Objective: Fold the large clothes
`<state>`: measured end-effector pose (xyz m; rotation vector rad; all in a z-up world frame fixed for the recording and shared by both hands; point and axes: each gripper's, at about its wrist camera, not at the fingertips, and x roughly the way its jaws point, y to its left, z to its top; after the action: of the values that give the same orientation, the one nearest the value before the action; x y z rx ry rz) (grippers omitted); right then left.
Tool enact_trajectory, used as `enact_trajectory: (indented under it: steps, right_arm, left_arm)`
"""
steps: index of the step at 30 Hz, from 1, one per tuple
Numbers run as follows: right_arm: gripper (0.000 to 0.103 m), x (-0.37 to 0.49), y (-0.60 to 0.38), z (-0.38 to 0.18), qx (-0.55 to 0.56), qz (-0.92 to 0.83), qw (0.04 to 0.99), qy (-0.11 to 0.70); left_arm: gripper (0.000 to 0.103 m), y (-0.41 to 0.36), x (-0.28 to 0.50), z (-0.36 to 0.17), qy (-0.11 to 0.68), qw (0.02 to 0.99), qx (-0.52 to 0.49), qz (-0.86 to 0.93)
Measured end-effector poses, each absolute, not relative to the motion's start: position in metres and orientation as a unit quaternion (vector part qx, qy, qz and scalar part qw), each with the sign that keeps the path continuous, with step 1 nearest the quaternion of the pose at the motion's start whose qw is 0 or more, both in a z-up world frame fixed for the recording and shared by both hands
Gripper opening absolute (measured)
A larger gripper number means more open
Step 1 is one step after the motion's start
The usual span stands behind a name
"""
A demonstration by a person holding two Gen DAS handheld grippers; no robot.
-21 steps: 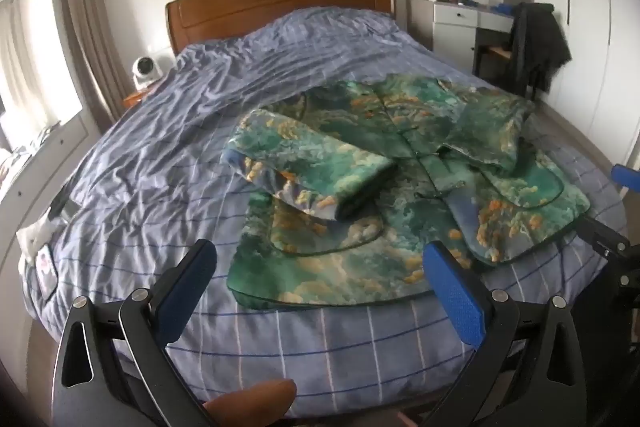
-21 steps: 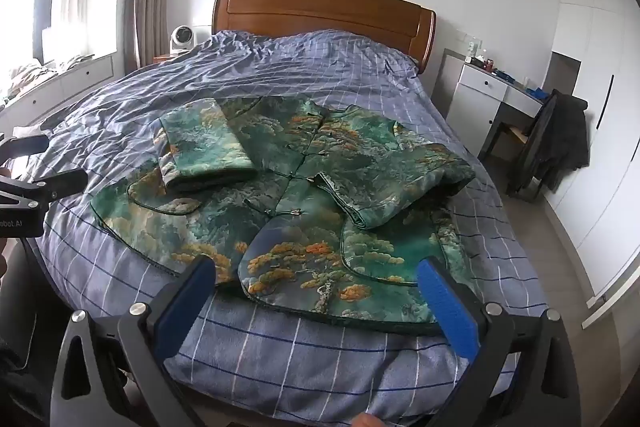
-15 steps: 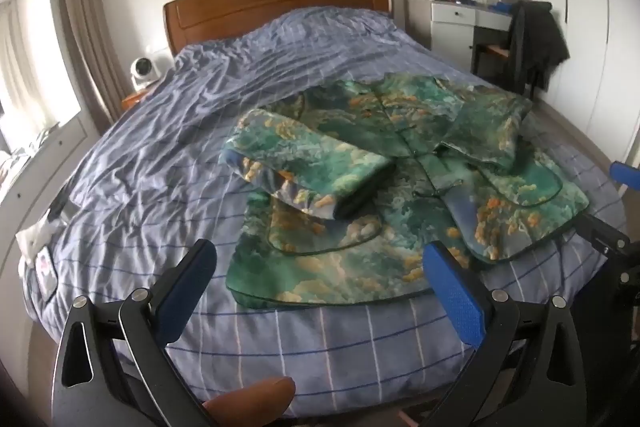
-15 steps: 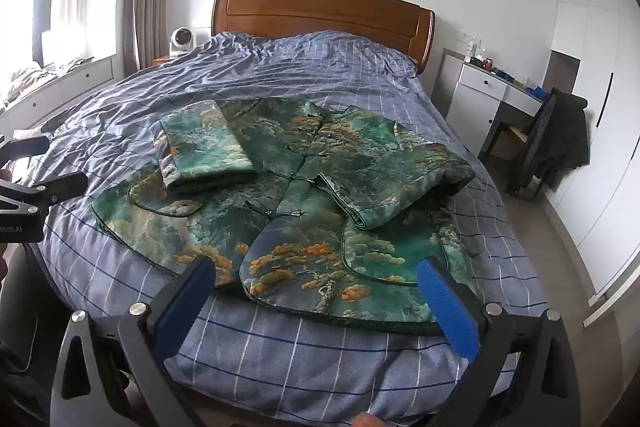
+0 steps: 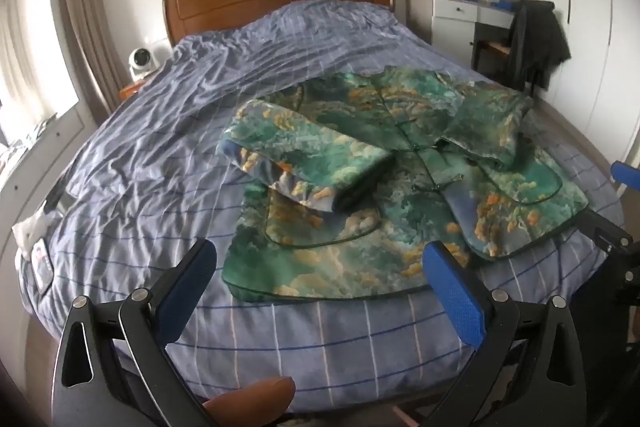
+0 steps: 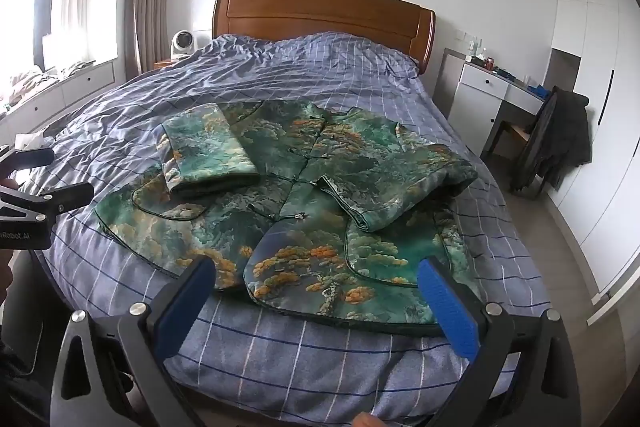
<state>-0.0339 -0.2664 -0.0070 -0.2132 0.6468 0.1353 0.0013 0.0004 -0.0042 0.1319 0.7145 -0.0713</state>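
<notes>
Green printed jacket [image 5: 400, 183] spread flat near the foot of the bed [image 5: 168, 155], front up, both sleeves already folded in across the chest. Looks padded and bulky: soft but thick, likely to spring back from a crease, with a satin-like face that may slide between pads. Best taken at the bottom hem [image 6: 340, 319], one corner per claw, pinching well in from the piped edge so both layers come up together. Folded sleeves sit loose on top and could slip off if lifted too fast.

Left claw [image 5: 316, 287] wide open, holding nothing, hovering short of the hem's left corner. Right claw [image 6: 316, 303] likewise spread wide and empty, just short of the hem's right half.

Under it, a rumpled blue checked duvet, soft and yielding, so little firm backing for pressing a fold. Wooden headboard [image 6: 324, 15] behind, white dresser [image 6: 484, 95] and a chair draped with a dark coat [image 6: 560, 139] to the right, curtained window on the left
</notes>
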Motion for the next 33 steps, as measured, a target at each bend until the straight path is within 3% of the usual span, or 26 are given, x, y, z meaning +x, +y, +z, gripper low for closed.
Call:
enact_trajectory:
  steps: [33]
  right_arm:
    - [0.103, -0.0345, -0.2649, -0.0116, -0.095, 0.069, 0.939, 0.324]
  left_arm:
    - [0.103, -0.0013, 0.0007, -0.0134, 0.364, 0.928, 0.064, -0.041]
